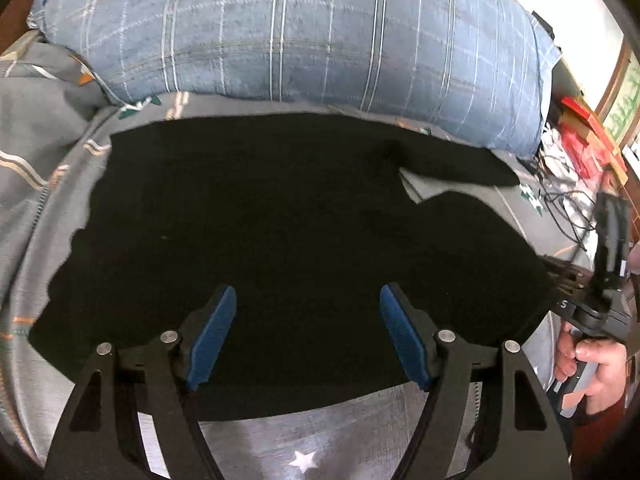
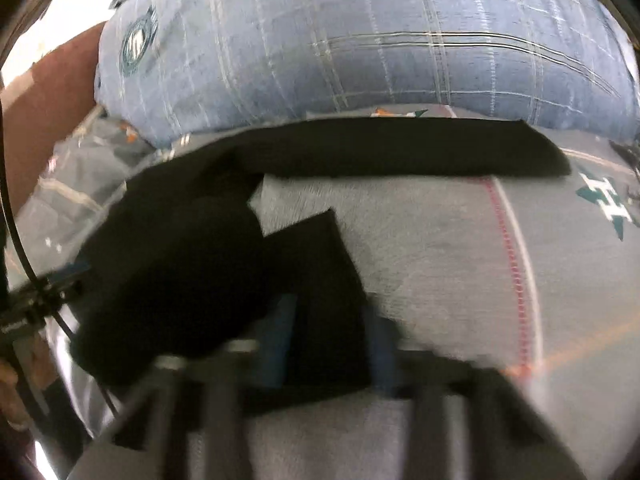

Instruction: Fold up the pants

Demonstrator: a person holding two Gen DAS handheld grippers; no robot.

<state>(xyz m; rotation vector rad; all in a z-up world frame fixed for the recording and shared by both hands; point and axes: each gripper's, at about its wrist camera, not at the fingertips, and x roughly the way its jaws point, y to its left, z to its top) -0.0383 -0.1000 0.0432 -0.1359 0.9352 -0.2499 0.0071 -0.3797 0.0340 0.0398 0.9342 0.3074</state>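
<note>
The black pants (image 1: 280, 220) lie spread on a grey patterned bedspread (image 1: 320, 440). My left gripper (image 1: 306, 300) is open, its blue pads (image 1: 212, 336) hovering over the near edge of the pants, holding nothing. In the right wrist view the pants (image 2: 192, 264) show one leg (image 2: 400, 152) stretched along the back and a folded leg end in front. My right gripper (image 2: 332, 344) is blurred by motion; its fingers stand either side of that leg end, with cloth between them. Whether it grips the cloth cannot be told. The right gripper body also shows in the left wrist view (image 1: 604, 280).
A large blue plaid pillow (image 1: 304, 36) lies behind the pants, also in the right wrist view (image 2: 360, 48). Red boxes (image 1: 580, 136) and cables (image 1: 560, 200) clutter the far right beside the bed. A brown headboard (image 2: 52, 92) stands at left.
</note>
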